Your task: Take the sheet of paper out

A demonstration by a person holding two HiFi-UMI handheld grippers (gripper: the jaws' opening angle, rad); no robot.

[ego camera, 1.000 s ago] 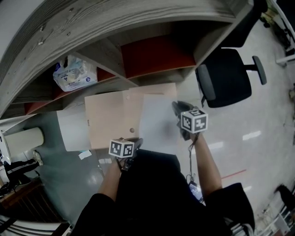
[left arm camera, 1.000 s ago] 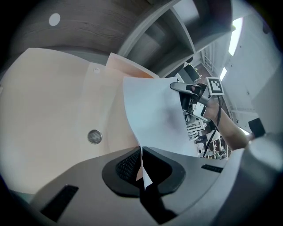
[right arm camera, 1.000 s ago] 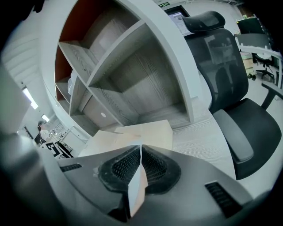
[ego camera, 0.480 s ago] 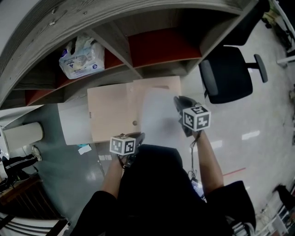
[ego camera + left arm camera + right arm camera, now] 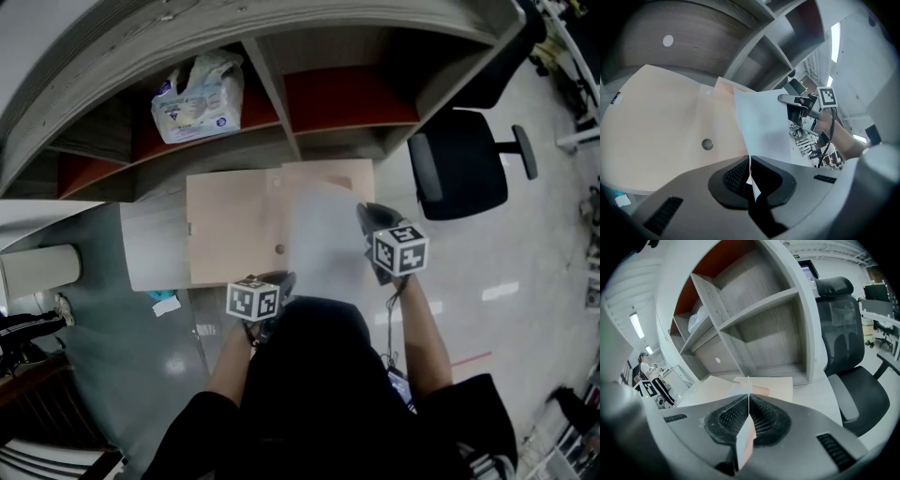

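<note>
Two pinches | left claw [image 5: 749, 163], right claw [image 5: 749, 404] clamp thin white sheet [image 5: 323, 242] | flat beige folder [image 5: 232, 234]

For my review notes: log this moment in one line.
left gripper shut on white paper sheet; right gripper shut on sheet; beige folder beneath

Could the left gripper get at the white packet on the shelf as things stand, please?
Probably not yet: the left gripper is shut on the sheet of paper, like the right gripper. The packet itself looks unobstructed.
</note>
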